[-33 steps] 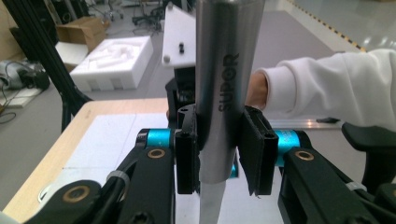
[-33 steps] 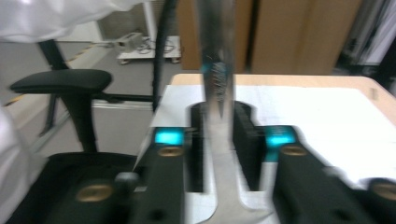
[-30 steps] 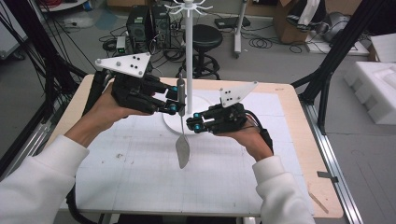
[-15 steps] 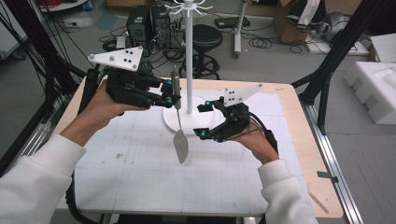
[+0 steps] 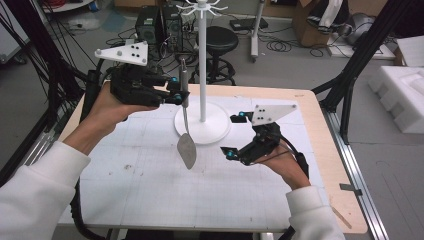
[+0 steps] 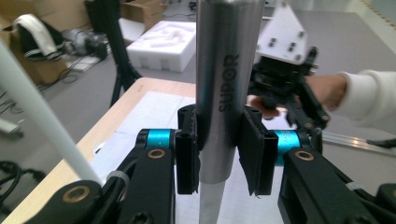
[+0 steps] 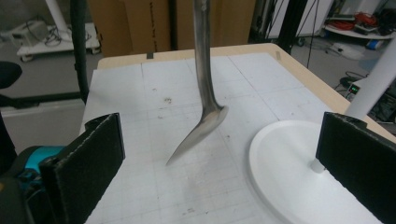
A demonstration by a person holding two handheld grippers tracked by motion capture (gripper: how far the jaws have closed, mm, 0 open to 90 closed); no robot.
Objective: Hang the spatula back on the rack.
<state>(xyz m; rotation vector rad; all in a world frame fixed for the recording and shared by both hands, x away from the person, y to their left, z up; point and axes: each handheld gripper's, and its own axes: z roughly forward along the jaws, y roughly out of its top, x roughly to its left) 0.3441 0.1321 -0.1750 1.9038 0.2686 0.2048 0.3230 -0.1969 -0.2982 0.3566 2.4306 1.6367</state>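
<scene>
I hold spatula (image 5: 186,145) upright in left gripper (image 5: 176,97), pinching its handle | right gripper (image 5: 235,135) just spread wide, nothing between pads | both beside white stand (image 5: 202,131).

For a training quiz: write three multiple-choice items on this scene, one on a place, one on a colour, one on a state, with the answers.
1. Where does the spatula blade hang?
A. above the mat, near the stand's base
B. on the stool
C. on the floor

2. What colour is the stand?
A. red
B. white
C. green

3. How are the grippers?
A. both open
B. left open, right shut on the spatula
C. left shut on the spatula's handle, right open

Answers:
1 A, the blade hangs over the mat beside the round base.
2 B, pole and base are white.
3 C, the left gripper clamps the handle; the right gripper has just been opening, nothing between its pads.
</scene>
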